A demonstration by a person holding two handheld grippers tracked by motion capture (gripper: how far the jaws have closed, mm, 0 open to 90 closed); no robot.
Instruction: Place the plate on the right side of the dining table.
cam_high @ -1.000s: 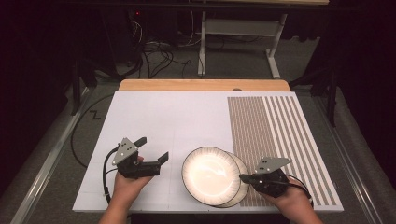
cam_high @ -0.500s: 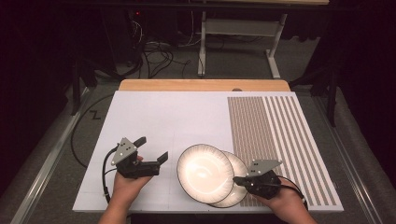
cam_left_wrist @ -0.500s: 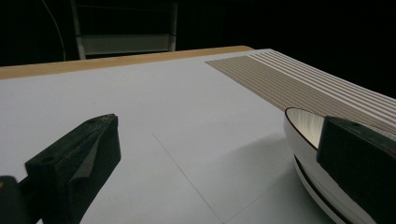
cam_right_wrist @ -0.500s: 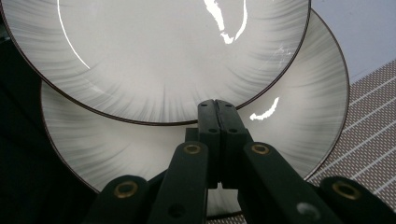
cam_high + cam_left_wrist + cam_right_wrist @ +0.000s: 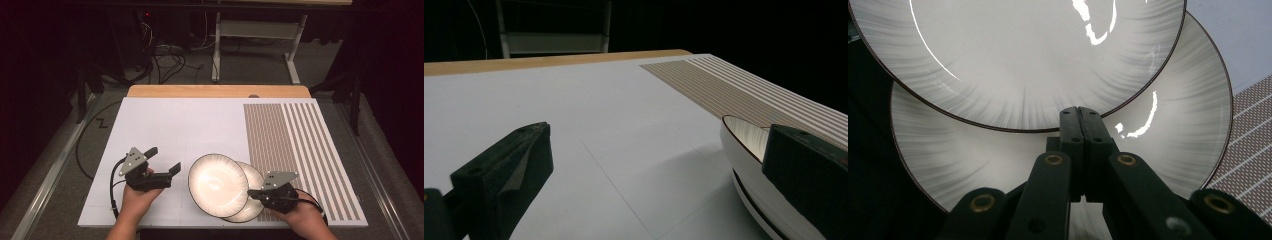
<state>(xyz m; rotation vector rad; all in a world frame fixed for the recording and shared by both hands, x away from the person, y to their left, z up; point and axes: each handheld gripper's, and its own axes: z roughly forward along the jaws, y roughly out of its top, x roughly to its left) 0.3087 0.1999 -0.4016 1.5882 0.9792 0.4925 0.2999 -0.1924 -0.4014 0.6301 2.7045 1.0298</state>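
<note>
I log: white table [image 5: 190,125] with striped panel [image 5: 295,145] at right, wooden edge [image 5: 215,91] at far side; grey floor [image 5: 65,165]; cables [image 5: 165,57] and white metal frame [image 5: 260,35] beyond; dark surroundings.

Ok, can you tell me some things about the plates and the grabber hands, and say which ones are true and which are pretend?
1. There are two plates, one partly on top of the other. True: the upper plate overlaps the lower plate.
2. The left gripper is squeezing a plate. False: its jaws stand wide open and hold nothing.
3. The right gripper has its jaws closed, right at the upper plate's rim. True.
4. The plates sit at the far edge of the table. False: they are at the near edge, close to the person.
5. The table has a striped part on its right side. True.
</note>
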